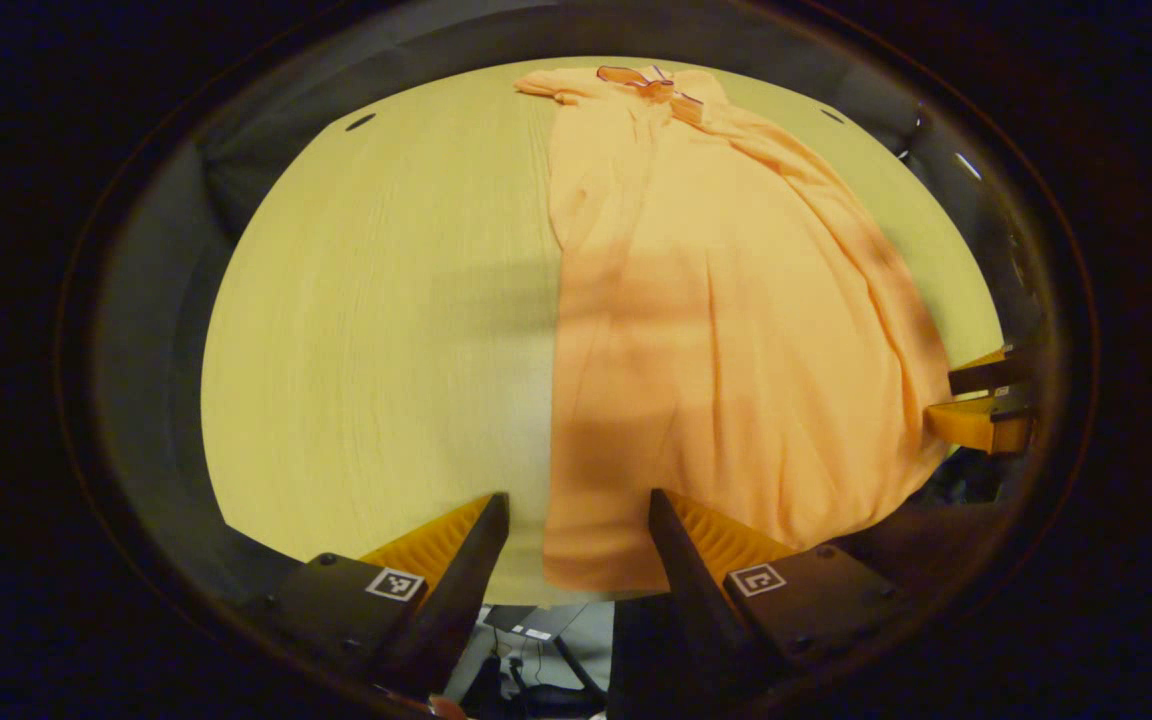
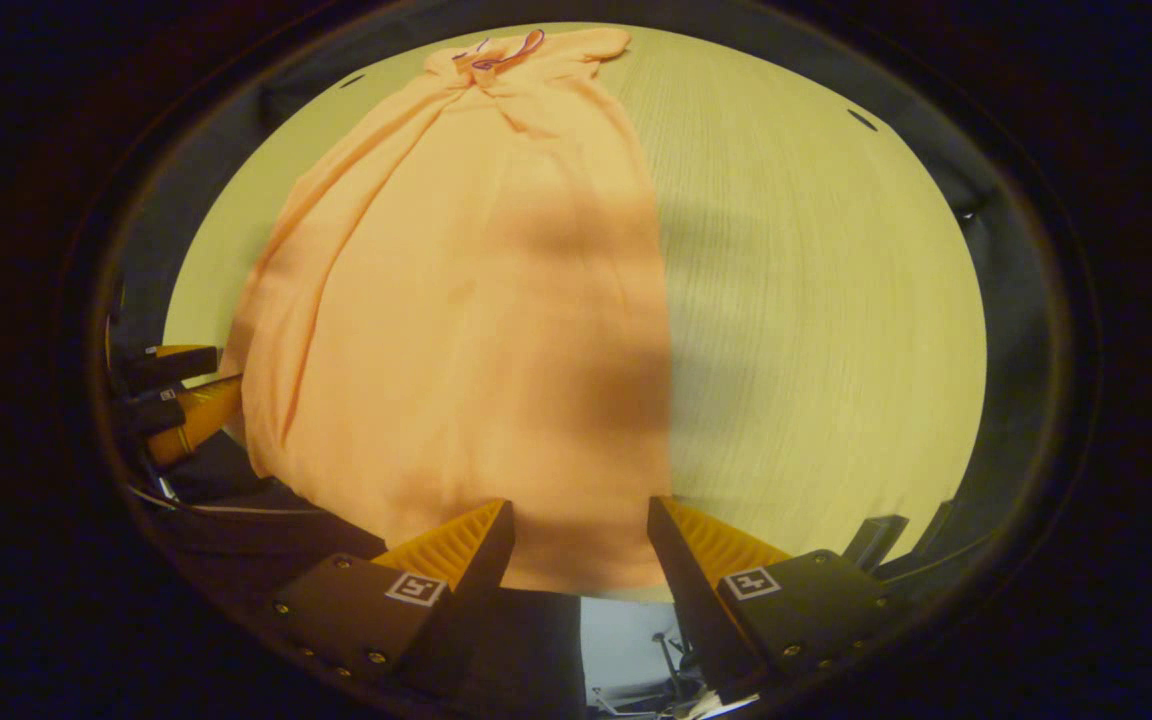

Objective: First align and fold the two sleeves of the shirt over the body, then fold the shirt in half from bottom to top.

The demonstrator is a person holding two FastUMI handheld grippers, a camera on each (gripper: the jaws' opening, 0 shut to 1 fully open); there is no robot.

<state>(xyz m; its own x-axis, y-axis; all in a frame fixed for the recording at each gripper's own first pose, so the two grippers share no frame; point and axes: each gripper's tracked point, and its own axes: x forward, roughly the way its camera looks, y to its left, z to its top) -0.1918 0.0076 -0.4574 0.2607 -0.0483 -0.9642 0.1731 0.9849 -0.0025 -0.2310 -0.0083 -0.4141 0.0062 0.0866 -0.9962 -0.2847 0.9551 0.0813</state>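
An orange shirt (image 1: 726,330) lies lengthwise on the pale wooden table (image 1: 376,330), collar (image 1: 651,85) at the far end, hem at the near edge. Its sleeves look folded in over the body, giving straight side edges. My left gripper (image 1: 576,515) stands open over the hem's left corner, nothing between its fingers. In the right gripper view the same shirt (image 2: 476,300) runs away from me, and my right gripper (image 2: 581,520) is open above the hem's right corner. Each view shows the other gripper off to the side: the right gripper (image 1: 976,400) and the left gripper (image 2: 176,395).
The round table (image 2: 816,300) has bare wood on both sides of the shirt. Dark booth wall surrounds the table. Below the near edge I see floor and cables (image 1: 536,660).
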